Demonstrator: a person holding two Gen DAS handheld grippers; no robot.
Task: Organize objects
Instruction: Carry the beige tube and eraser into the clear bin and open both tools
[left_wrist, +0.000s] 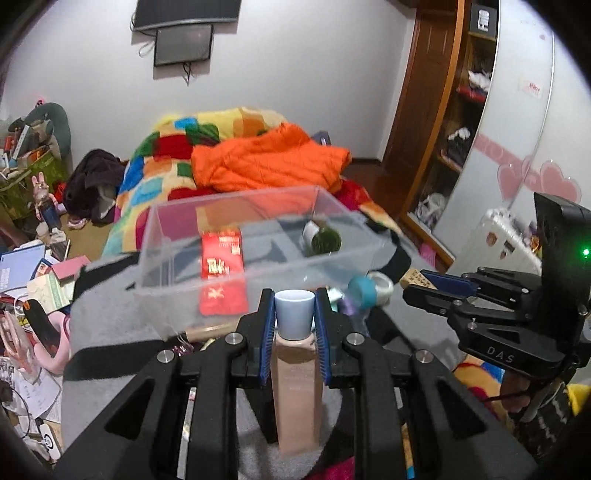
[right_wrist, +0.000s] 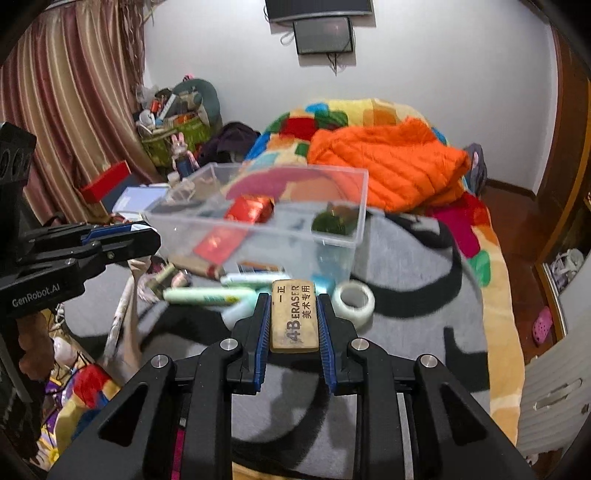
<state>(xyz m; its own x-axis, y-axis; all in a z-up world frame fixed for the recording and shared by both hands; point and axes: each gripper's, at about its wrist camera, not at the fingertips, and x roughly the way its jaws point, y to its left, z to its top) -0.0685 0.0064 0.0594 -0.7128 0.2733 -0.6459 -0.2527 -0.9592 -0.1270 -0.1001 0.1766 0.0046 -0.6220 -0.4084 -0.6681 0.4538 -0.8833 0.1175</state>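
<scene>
My left gripper (left_wrist: 294, 298) is shut on a beige bottle (left_wrist: 295, 384) with a pale blue cap, which stands upright between the blue pads. Just beyond it on the grey blanket sits a clear plastic box (left_wrist: 155, 236). A red packet (left_wrist: 221, 258) and a dark green round item (left_wrist: 325, 240) lie inside it. My right gripper (right_wrist: 293, 295) is shut on a tan 4B eraser (right_wrist: 294, 317), held above the blanket in front of the same box (right_wrist: 356, 206). Each gripper shows at the edge of the other's view: the right gripper (left_wrist: 415, 286) and the left gripper (right_wrist: 147, 230).
Loose things lie before the box: pale green tubes (right_wrist: 207, 295), a clear tape roll (right_wrist: 353, 301) and a teal tape roll (left_wrist: 364, 291). An orange jacket (right_wrist: 388, 162) and a patchwork quilt cover the bed behind. Clutter fills the floor on the left, and a wardrobe (left_wrist: 461, 110) stands on the right.
</scene>
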